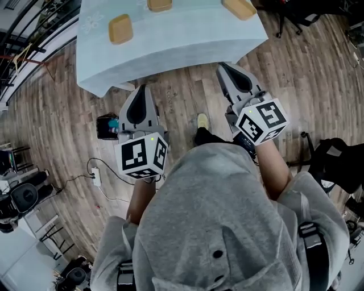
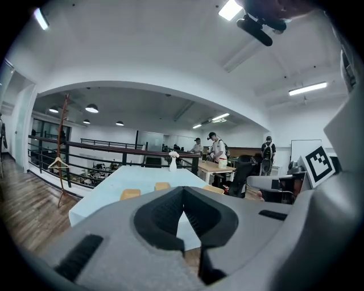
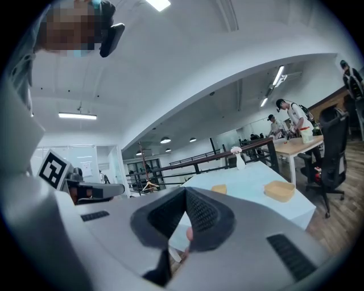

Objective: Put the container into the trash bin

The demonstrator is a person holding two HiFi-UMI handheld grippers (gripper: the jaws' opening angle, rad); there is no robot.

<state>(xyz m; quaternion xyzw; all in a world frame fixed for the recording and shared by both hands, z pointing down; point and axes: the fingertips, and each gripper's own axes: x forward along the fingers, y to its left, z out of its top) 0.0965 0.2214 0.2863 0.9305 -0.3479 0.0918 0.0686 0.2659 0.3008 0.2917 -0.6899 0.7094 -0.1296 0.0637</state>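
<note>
Grey hood [image 1: 216, 227] fills the foot of my head view | left gripper [image 1: 140, 90] pressed together, empty | right gripper [image 1: 223, 68] likewise together, nothing pinched | I see three tan containers [image 1: 120, 29] on the blue-clothed table [image 1: 182, 45] ahead, apart from both claws | dark box [image 1: 106, 126] on the floor beside left gripper

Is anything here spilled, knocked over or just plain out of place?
Nothing much stands out. The three tan containers sit flat on the pale blue tablecloth, none tipped or spilled. The only untidy thing is a white power strip lying on the wooden floor with its cable trailing loose.
</note>
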